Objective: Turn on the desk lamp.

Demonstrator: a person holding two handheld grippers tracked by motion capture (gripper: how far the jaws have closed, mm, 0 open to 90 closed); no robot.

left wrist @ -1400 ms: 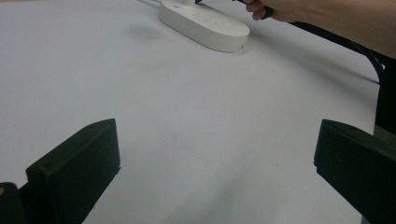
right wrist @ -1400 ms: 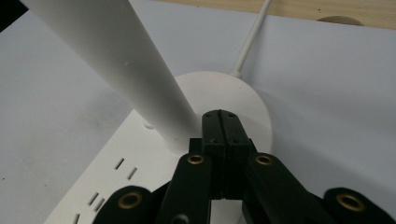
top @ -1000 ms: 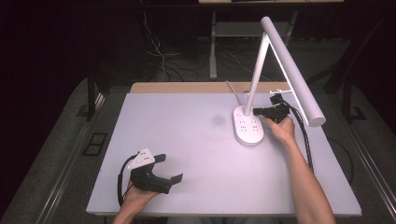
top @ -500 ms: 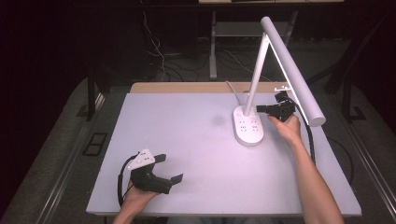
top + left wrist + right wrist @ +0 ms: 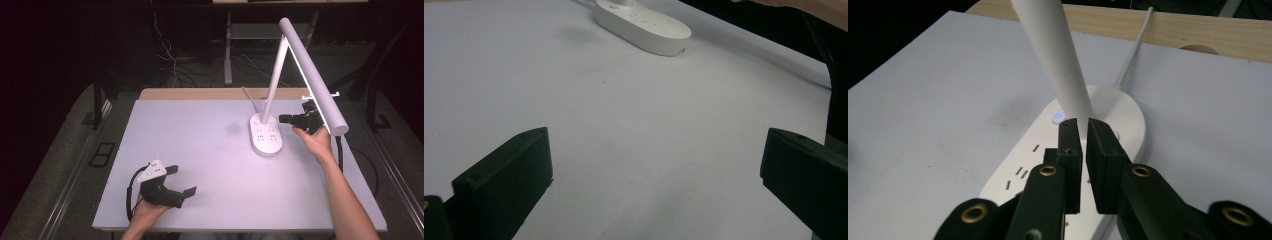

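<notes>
Lamp base [image 5: 265, 135], white and oval, stands on the white worktop [image 5: 210, 165] near its far right corner, a little in from the right edge. On its top are small socket slots and a little blue light [image 5: 1058, 116]. From the far end of the base a white stem [image 5: 274, 85] rises and leans to the right, and the long lamp head [image 5: 314, 75] slopes down from its top over the right edge of the worktop. A white cable [image 5: 1134, 47] goes from the base over the wooden far edge.

The right gripper [image 5: 286, 119] hovers just beside the base, on its right side, below the lamp head. In the right gripper view its jaws have only a thin slit between them, with nothing inside; they have just been opening a little. Their tips point at the foot of the stem, and I cannot tell if they touch it.

The left gripper [image 5: 183, 181] rests near the near left corner of the worktop, well apart from the lamp. Its jaws stand wide and nothing is between them.
</notes>
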